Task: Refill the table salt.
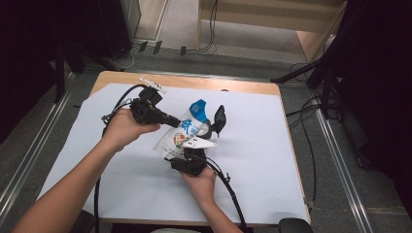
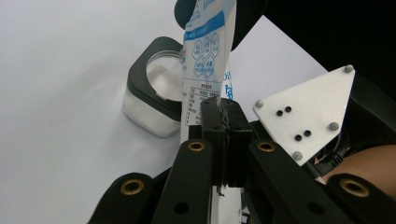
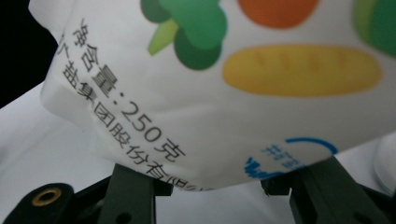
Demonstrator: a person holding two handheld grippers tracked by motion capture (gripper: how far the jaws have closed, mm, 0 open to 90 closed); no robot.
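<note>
We have the white-and-blue pouch [image 1: 187,132] lifted off the white sheet [image 1: 87,145] that covers the table, held between both grippers above the middle of it. The left gripper [image 1: 171,121] is clenched tight on the pouch's flat side seam — in the left gripper view its pads [image 2: 215,140] meet on the seam with nothing but film between them. The right gripper [image 1: 190,154] cradles the pouch's fat bottom end, jaws partly spread and pressed against the bulge either side, as the right gripper view shows.

Just beyond the pouch stands a small clear jar [image 2: 154,100] with a black collar, its mouth uncovered, white contents inside — salt or the like, we judge. A black piece [image 1: 219,119] stands beside the pouch top; lid or not, we cannot tell.

Progress, as we read it: pouch is grasped and raised over the jar. Whether its top is open is hidden. Tipping and pouring look yet to come.
</note>
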